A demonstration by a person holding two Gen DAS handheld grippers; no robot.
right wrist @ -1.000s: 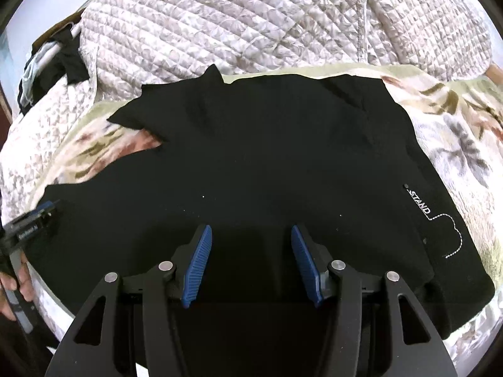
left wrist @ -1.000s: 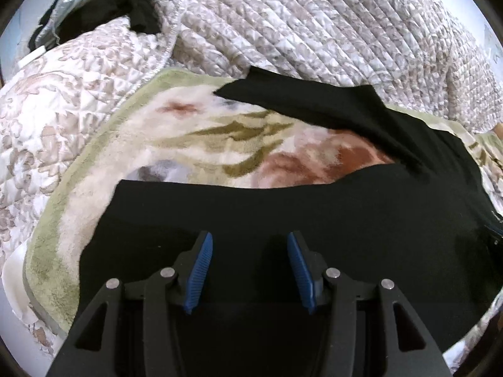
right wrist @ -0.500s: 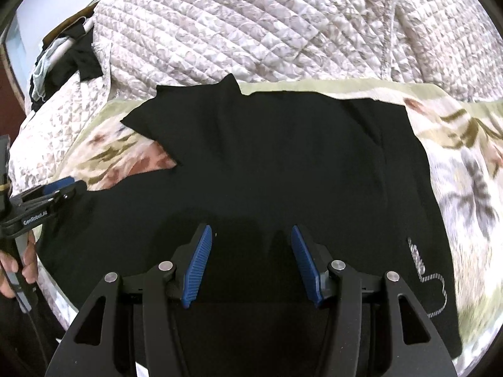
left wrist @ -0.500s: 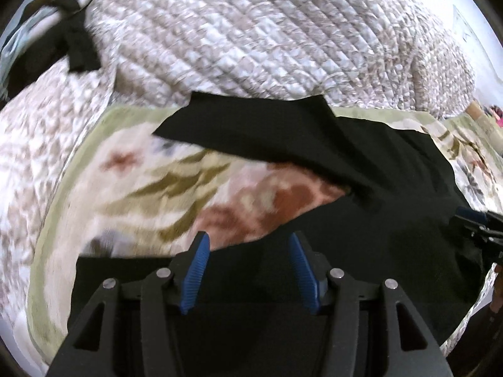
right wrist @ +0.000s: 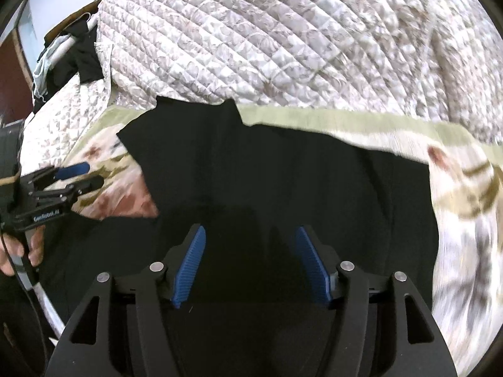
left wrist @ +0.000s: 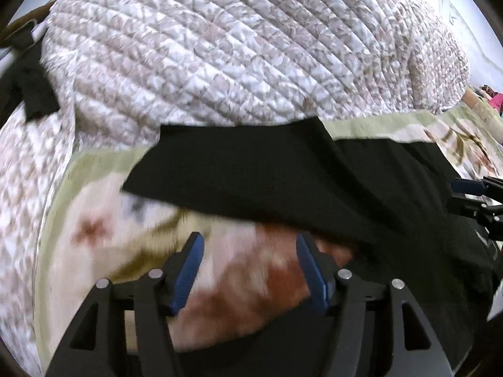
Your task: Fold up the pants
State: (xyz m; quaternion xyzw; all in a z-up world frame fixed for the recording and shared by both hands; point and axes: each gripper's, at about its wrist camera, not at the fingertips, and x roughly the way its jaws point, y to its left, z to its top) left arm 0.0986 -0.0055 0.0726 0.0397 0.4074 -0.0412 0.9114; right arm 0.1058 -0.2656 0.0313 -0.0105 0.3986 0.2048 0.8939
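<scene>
Our left gripper (left wrist: pixel 248 270) has moved forward off the near trouser leg and now hovers, spread and empty, over the flowered blanket (left wrist: pixel 94 251). Our right gripper (right wrist: pixel 250 265), also spread, hangs over the black pants (right wrist: pixel 283 172). We judge a grasp comes next.

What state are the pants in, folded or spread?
Spread, not folded: the black pants lie flat across the floral blanket, legs splayed apart with blanket showing between them.

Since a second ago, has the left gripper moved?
Yes. The left gripper has gone forward off the black pants leg, now over the floral blanket, nearer the quilt.
</scene>
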